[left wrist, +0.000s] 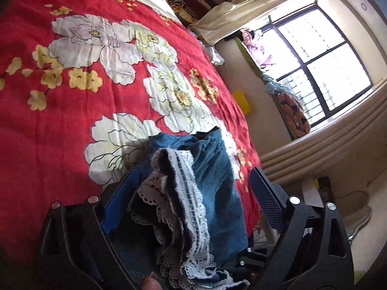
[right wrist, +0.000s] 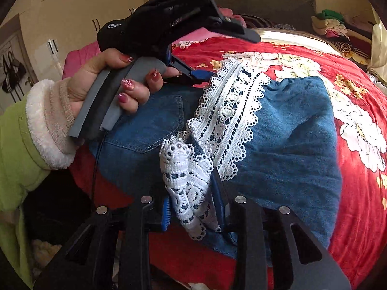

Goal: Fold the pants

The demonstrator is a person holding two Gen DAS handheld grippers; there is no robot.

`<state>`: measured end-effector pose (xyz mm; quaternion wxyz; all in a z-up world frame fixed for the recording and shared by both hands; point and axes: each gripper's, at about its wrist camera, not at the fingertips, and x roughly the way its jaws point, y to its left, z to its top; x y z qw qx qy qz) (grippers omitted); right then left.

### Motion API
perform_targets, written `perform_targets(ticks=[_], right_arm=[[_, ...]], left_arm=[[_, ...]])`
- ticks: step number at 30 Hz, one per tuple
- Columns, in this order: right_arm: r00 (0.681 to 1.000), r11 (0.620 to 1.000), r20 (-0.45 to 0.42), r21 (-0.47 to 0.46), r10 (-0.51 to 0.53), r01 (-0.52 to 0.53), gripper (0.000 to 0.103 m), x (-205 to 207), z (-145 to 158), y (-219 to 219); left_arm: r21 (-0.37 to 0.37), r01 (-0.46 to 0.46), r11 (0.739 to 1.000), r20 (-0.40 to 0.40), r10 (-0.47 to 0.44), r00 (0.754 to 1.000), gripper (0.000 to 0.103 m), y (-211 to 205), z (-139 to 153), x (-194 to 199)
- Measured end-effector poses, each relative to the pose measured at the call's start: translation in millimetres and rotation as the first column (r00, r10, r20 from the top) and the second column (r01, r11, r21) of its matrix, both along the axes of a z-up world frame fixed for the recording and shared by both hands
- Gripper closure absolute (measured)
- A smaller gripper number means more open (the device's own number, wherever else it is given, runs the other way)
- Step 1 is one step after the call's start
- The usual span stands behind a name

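R gripper (right wrist: 193, 207): clamped on a bunched strip of white lace (right wrist: 186, 181), the trim of the jeans (right wrist: 290, 145); blue pads press the lace from both sides, jaws nearly together w/ only the fabric between.

L gripper (left wrist: 193, 183): in its own cam the jaws stand wide apart, fingers (left wrist: 266, 191) either side of a heap of denim + lace (left wrist: 183, 193) that lies between them; neither pad clearly presses it. In the R cam the L gripper (right wrist: 193, 75) sits at the far side of the jeans, tip at the waist edge next to the lace band; whether it pinches cloth there — can't tell, tip half hidden. L hand (right wrist: 108, 84) wraps the grey handle, painted nails, green sleeve w/ fleece cuff.

Jeans: blue denim, lying on the bed (right wrist: 350, 96) over a red floral cover (left wrist: 72, 96), roughly mid-bed near the front edge. Back pocket faces up on the L side, a wide lace band crosses the denim diagonally, and the R part lies flat w/ soft wrinkles. Lace end near the R gripper is lifted off the denim.

Around: window (left wrist: 321, 65) w/ dark bars beyond the bed's side, stacked clothes (right wrist: 333, 29) at the bed's far corner, wardrobe doors (right wrist: 72, 12) behind the L hand.
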<state>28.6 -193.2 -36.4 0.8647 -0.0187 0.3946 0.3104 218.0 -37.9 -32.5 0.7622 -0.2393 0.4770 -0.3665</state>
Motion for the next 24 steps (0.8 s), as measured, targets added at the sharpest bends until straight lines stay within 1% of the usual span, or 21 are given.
perform_targets(ticks=[1,2,3,4,5,7,8,10,11,12,13,14,15,16,17,19,20,22,23,24], right_arm=[[1.0,1.0,-0.014,0.022,0.012,-0.012,0.052,-2,2,-1],[0.999,0.998,-0.025,0.058,0.024,-0.023,0.048,-4,6,-6],[0.999,0.995,-0.03,0.09,0.036,-0.033,0.04,-6,11,-11],[0.999,0.992,-0.022,0.117,0.041,-0.038,0.036,-10,19,-18],[0.999,0.99,-0.005,0.139,0.034,-0.033,0.036,-11,26,-28],[1.0,0.983,0.021,0.185,-0.016,0.012,0.03,-7,40,-53],[0.998,0.979,0.025,0.2,-0.055,0.049,0.03,1,45,-66],[0.985,0.971,0.013,0.165,-0.175,0.17,0.029,30,48,-88],[0.978,0.965,-0.015,0.161,-0.208,0.208,0.029,49,46,-98],[0.971,0.956,-0.058,0.166,-0.234,0.24,0.029,67,40,-106],[0.958,0.948,-0.105,0.15,-0.268,0.282,0.029,86,33,-113],[0.949,0.944,-0.146,0.141,-0.279,0.299,0.029,105,26,-116],[0.943,0.939,-0.169,0.15,-0.285,0.311,0.03,118,21,-119],[0.937,0.933,-0.201,0.166,-0.286,0.32,0.03,130,15,-122],[0.933,0.929,-0.243,0.191,-0.267,0.316,0.032,143,8,-123],[0.909,0.914,-0.31,0.205,-0.278,0.349,0.05,163,-5,-122],[0.904,0.915,-0.335,0.208,-0.267,0.347,0.054,172,-10,-121],[0.9,0.926,-0.343,0.168,-0.268,0.339,0.071,179,-15,-116],[0.903,0.932,-0.332,0.144,-0.272,0.333,0.074,180,-16,-114],[0.904,0.935,-0.322,0.121,-0.281,0.334,0.08,180,-16,-113]], left_arm=[[0.018,0.0,1.0,-0.001,0.0,1.0,0.024,-3,-4,-1],[0.043,-0.004,0.999,0.0,0.004,1.0,0.042,-5,-7,-1],[0.07,-0.009,0.997,0.004,0.009,1.0,0.061,-5,-11,-1],[0.078,-0.015,0.997,0.008,0.015,1.0,0.071,-5,-11,-1],[0.067,-0.017,0.998,0.01,0.016,1.0,0.084,-2,-12,1],[0.037,-0.024,0.999,0.008,0.024,1.0,0.087,5,-11,1],[0.024,-0.021,1.0,0.012,0.021,1.0,0.089,7,-9,0],[0.011,-0.017,1.0,0.038,0.017,0.999,0.09,11,-3,-5],[0.003,-0.018,1.0,0.049,0.017,0.999,0.09,13,-1,-7],[0.0,-0.023,1.0,0.06,0.023,0.998,0.09,14,2,-10],[0.0,-0.029,1.0,0.072,0.029,0.997,0.09,15,5,-13],[0.008,-0.033,0.999,0.086,0.032,0.996,0.09,17,6,-15],[0.029,-0.039,0.999,0.097,0.036,0.995,0.09,17,5,-16],[0.053,-0.046,0.998,0.099,0.041,0.994,0.09,17,3,-17],[0.071,-0.057,0.996,0.084,0.051,0.995,0.09,19,-3,-15],[0.087,-0.09,0.992,0.059,0.085,0.995,0.09,22,-13,-12],[0.079,-0.093,0.993,0.053,0.089,0.995,0.089,24,-16,-11],[0.106,-0.11,0.988,0.065,0.103,0.993,0.085,24,-19,-10],[0.121,-0.114,0.986,0.072,0.106,0.992,0.083,23,-19,-9],[0.132,-0.12,0.984,0.076,0.111,0.991,0.079,23,-20,-8]])
